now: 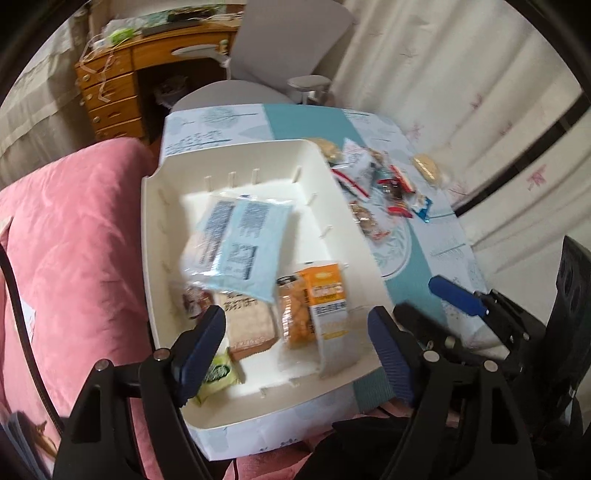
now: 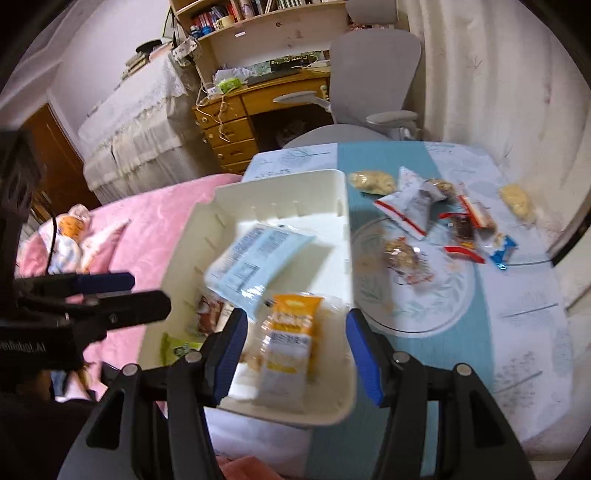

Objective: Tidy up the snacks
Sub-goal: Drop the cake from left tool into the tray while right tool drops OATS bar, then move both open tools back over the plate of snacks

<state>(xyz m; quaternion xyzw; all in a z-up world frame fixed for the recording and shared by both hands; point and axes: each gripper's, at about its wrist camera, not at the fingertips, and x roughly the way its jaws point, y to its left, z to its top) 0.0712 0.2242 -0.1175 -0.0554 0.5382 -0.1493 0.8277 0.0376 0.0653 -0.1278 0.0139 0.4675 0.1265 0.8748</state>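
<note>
**Snack bin part-filled, both grippers spread above it**

Only our right wrist view shows the bookshelf and lace-covered furniture; both show the wooden desk and grey chair. One white bin sits on the teal-patterned table, beside a pink blanket. We count five packets inside: the blue packet uppermost, the orange packet near the front. Roughly nine loose snacks lie on the table beyond. Our left gripper and right gripper stand spread, holding nothing.
</note>
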